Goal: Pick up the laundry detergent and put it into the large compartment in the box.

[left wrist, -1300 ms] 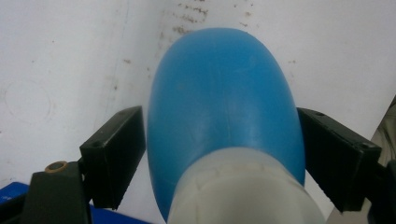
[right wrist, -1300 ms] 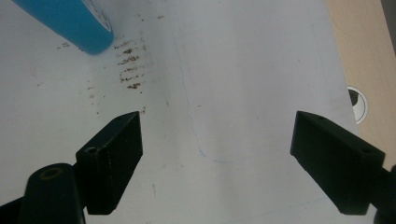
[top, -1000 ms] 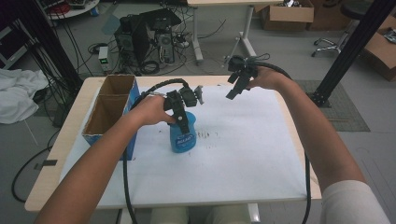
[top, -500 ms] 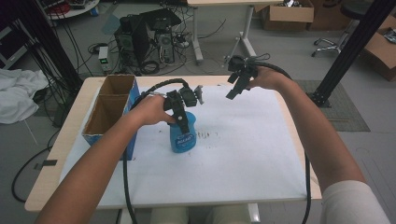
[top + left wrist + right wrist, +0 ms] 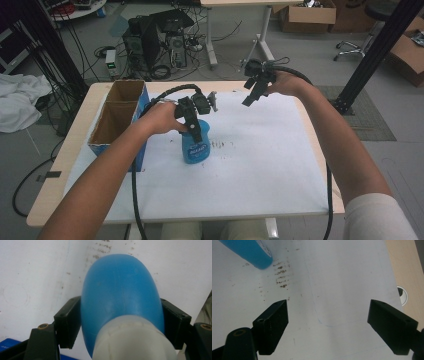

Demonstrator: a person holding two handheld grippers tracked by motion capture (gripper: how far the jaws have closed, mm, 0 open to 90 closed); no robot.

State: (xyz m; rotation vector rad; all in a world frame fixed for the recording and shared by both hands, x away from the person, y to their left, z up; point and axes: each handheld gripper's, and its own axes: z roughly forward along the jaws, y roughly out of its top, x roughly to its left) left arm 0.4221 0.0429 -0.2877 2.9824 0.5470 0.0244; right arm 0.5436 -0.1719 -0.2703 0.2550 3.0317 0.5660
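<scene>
high view: wooden-edged table with a white sheet cover [image 5: 260, 170], speckled with small brown marks near the middle. a blue plastic bottle with a pale cap and printed label [image 5: 195, 142] stands upright on the sheet, left of centre, just right of an open cardboard box with blue outer walls and two compartments [image 5: 117, 117] sitting at the table's left edge.

left gripper [image 5: 192, 127]: held from above over the bottle, black jaws coming down on either side of its upper body. left gripper view confirms it: the blue bottle [image 5: 120, 297] bulges between the two black pads, both pads pressed against its sides, pale cap nearest the camera. jaws clamped on the bottle. bottle base appears to rest on the sheet; contact itself not clearly visible.

right gripper [image 5: 252, 92]: held in the air over the far right part of the sheet, well apart from the bottle, tilted down toward the table. right gripper view: jaws spread wide, nothing between them, bare white sheet [image 5: 332, 290] below with faint blue outline marks and brown speckles. bottom edge of the blue bottle [image 5: 249, 252] at upper left of that view. a round grommet hole in the bare wood [image 5: 402, 295] at right.

floor beyond the table: computer towers with tangled cables [image 5: 155, 40], cardboard cartons [image 5: 305, 15], white cloth heap [image 5: 20, 100] at left.
</scene>
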